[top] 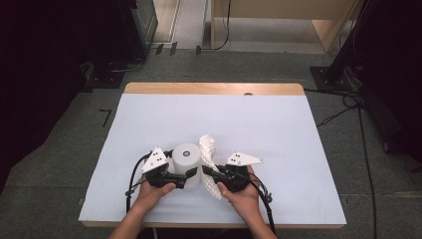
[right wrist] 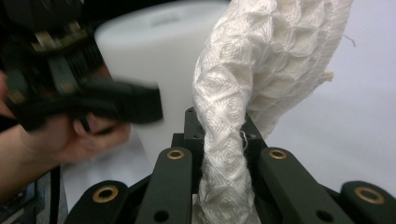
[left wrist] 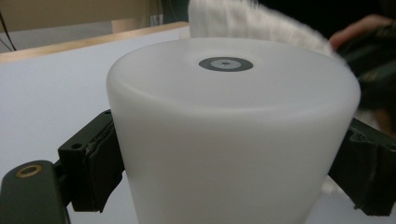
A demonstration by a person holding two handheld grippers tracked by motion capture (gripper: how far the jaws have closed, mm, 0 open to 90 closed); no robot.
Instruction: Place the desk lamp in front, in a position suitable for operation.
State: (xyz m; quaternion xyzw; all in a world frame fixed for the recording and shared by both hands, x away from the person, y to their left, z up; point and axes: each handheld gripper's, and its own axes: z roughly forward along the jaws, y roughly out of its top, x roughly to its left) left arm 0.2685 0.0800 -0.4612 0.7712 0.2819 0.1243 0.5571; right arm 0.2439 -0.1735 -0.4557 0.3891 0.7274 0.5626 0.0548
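Cloth (top: 209,162) of white, woven with a small honeycomb pattern, was clenched in the right tool (top: 208,172), whose two black jaws stood pressed together on it. In the right gripper view the cloth (right wrist: 233,121) rose up from between these jaws as a thick twisted band, then spread wider toward the top of the picture. In the high view a part of it stood up just to the right of the white cylinder (top: 186,164), and another part hung down toward the near edge of the tabletop (top: 259,124), beside the person's right hand (top: 244,196).

The white cylinder stood upright on the white sheet that covered the tabletop, in the near middle part of it. On its flat top it had a small dark ring with a grey centre. The left tool (top: 185,175) was grasping this cylinder: in the left gripper view one black jaw lay against the left wall of the cylinder (left wrist: 233,140) and the other against its right wall, so the cylinder was between them and both pads touched it. The left hand (top: 152,191) held that tool from the near left side.

The two tools were close together, the cylinder and the cloth between them. The cloth was touching or almost touching the right side of the cylinder; I could not tell which. A bare wooden strip of the tabletop showed at the far edge.
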